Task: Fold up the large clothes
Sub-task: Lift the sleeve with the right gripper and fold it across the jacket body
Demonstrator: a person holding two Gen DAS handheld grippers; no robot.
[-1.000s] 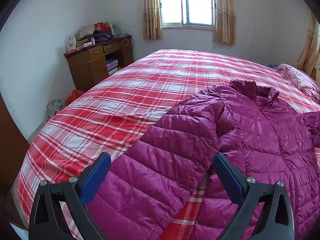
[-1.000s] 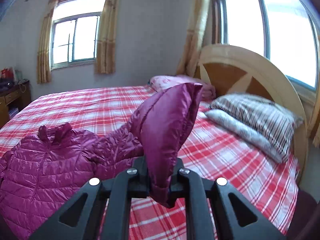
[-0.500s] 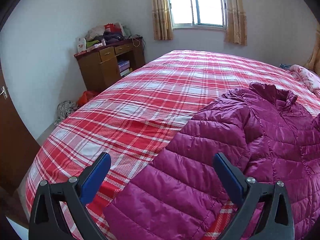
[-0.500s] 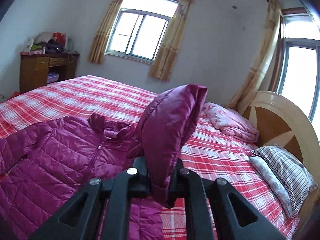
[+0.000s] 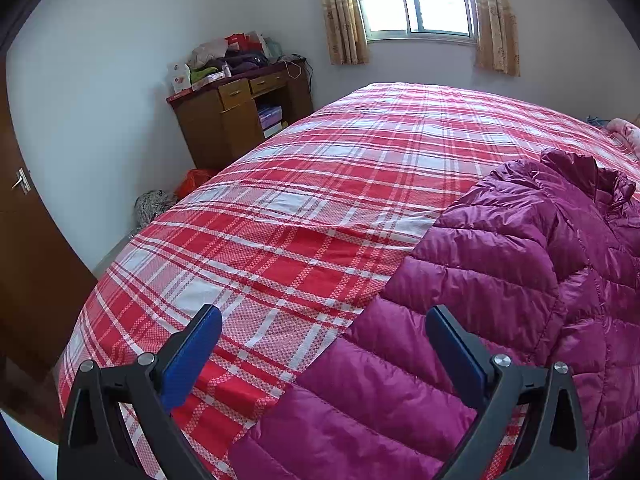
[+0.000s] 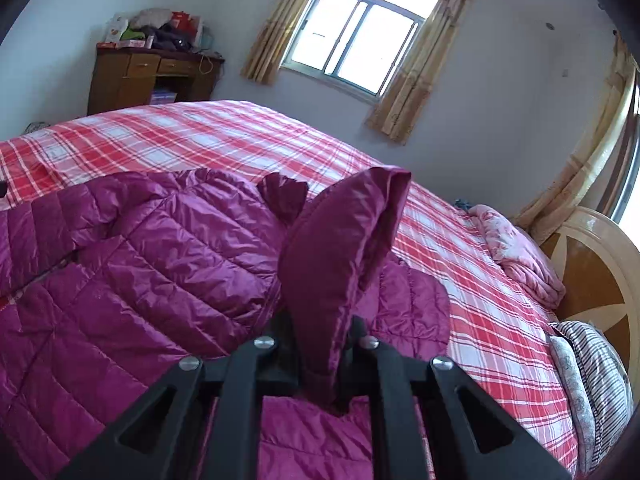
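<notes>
Since a second ago the right gripper [image 6: 320,360] has swung with the pinched sleeve [image 6: 344,248] from facing the headboard [image 6: 592,280] to above the magenta puffer jacket [image 6: 140,260], and the left gripper [image 5: 324,344] has slid toward the jacket's other sleeve [image 5: 400,360]. The jacket lies front-up on the plaid bed [image 5: 300,200]; a cluttered wooden desk [image 5: 236,116] stands by the far wall, a pink blanket [image 6: 520,252] and striped pillow [image 6: 596,364] near the headboard. The left gripper's jaws stand spread and angled down over that sleeve's edge, the right gripper's pressed together on the upright sleeve
</notes>
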